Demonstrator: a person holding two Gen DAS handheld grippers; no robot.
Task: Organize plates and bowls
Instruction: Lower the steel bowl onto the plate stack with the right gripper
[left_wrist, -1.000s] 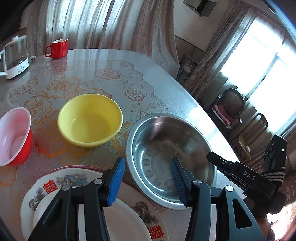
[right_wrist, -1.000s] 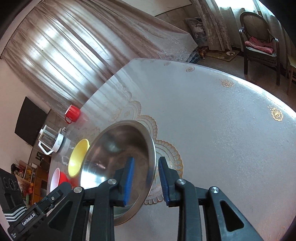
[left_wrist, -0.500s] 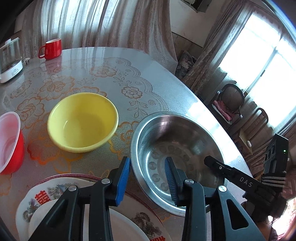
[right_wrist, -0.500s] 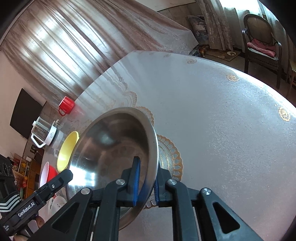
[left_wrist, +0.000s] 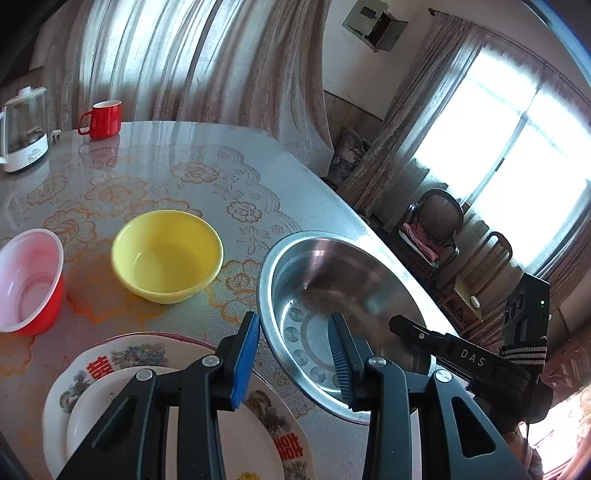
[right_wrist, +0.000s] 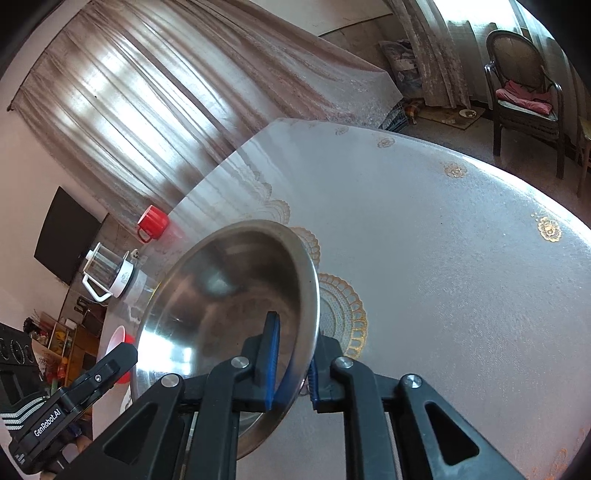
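Note:
A wide steel bowl (left_wrist: 332, 280) (right_wrist: 229, 295) sits at the table's right edge, held from both sides. My left gripper (left_wrist: 294, 317) is shut on its near left rim, one blue pad outside the wall and one inside. My right gripper (right_wrist: 293, 343) is shut on the opposite rim. One of its fingers (left_wrist: 417, 334) reaches in from the right. A yellow bowl (left_wrist: 166, 254) and a red bowl with a white inside (left_wrist: 27, 280) stand to the left. A flowered plate (left_wrist: 110, 365) with a white plate (left_wrist: 110, 402) on it lies under my left gripper.
A red mug (left_wrist: 101, 118) and a glass kettle (left_wrist: 24, 129) stand at the table's far side. The patterned tablecloth (right_wrist: 424, 258) stretches right of the steel bowl. Chairs (left_wrist: 436, 221) stand by the window beyond the table edge.
My right gripper's jaws have closed onto the steel bowl's rim. My left gripper's jaws have narrowed around the other rim. The bowl now looms larger in the right wrist view and hides the yellow bowl.

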